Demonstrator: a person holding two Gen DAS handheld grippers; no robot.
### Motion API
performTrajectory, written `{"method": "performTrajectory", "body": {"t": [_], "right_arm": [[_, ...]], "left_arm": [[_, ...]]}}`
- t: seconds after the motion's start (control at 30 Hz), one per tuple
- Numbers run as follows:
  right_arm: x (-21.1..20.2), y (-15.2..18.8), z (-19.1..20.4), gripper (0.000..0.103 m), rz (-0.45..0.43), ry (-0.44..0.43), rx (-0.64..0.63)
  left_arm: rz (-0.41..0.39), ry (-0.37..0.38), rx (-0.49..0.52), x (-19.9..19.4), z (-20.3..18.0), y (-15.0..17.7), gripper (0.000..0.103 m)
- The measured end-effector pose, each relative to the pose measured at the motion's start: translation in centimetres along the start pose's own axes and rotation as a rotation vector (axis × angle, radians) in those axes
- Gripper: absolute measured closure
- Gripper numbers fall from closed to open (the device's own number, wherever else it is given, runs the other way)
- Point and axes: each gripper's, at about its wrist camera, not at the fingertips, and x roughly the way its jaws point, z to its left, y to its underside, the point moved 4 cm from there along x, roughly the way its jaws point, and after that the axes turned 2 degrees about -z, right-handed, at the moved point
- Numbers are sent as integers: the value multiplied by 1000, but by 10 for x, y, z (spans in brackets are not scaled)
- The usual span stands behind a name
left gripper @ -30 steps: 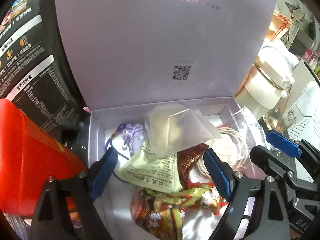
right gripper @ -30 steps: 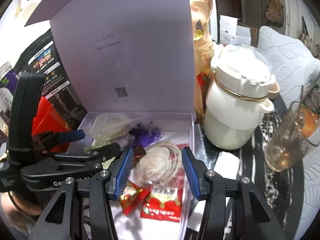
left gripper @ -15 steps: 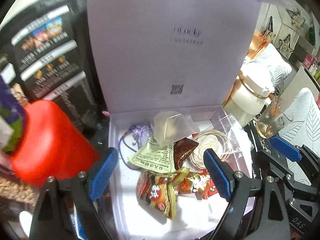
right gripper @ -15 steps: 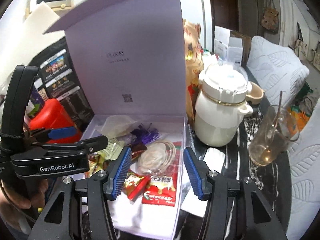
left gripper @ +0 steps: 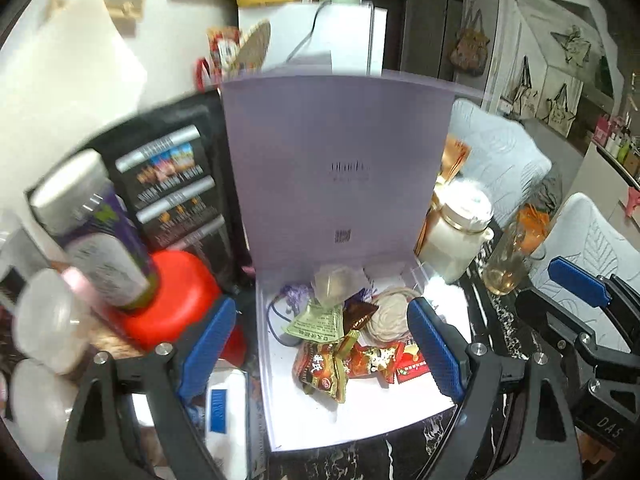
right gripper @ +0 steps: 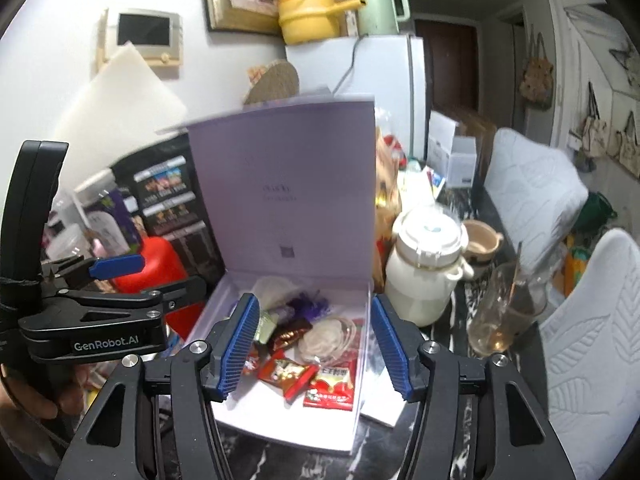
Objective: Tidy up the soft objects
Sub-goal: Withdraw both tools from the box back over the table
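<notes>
**Lavender box shrinks in view as both grippers pull away**

Lavender card forms the open gift box (left gripper: pixel 280 420) on the dark marble table (right gripper: pixel 452 440), its lid (left gripper: pixel 340 160) standing upright at the far side. Inside we see the soft things heaped toward the far half: a pale green sachet (left gripper: pixel 316 322), a translucent pouch (left gripper: pixel 334 282), a purple tassel (left gripper: pixel 294 294), a coiled white cord (left gripper: pixel 386 312) and red snack packets (left gripper: pixel 372 362) nearest us.

Compared with a second ago, we see the box smaller and lower in both views, with far more of the room above the lid. Our left gripper (left gripper: pixel 320 348) hangs wide and empty, as before. Our right gripper (right gripper: pixel 314 346) has just been opening its jaws, with nothing between them. To the right of the box stands a white lidded jar (right gripper: pixel 424 276), with a glass cup (right gripper: pixel 504 316) beyond it.
</notes>
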Motion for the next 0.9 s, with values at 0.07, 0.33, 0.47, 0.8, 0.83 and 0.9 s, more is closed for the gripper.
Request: {"method": "performTrajectory", "body": {"t": [0.07, 0.33, 0.47, 0.8, 0.83, 0.9], "right_arm": [[-14, -5, 4, 38, -30, 0, -10], [-68, -11, 21, 21, -135, -5, -24], [-92, -9, 29, 11, -179, 10, -27], [-136, 13, 40, 3, -228, 27, 5], [-140, 16, 41, 2, -232, 30, 9], [-146, 25, 43, 2, -238, 39, 9]], "left_arm": [[-22, 7, -6, -15, 1, -1, 12], [-144, -9, 17, -75, 5, 2, 5], [-187, -4, 22, -97, 8, 7, 1], [-238, 21, 45, -137, 10, 40, 1], [-241, 25, 47, -141, 10, 43, 1], [-251, 33, 51, -149, 9, 51, 1]]}}
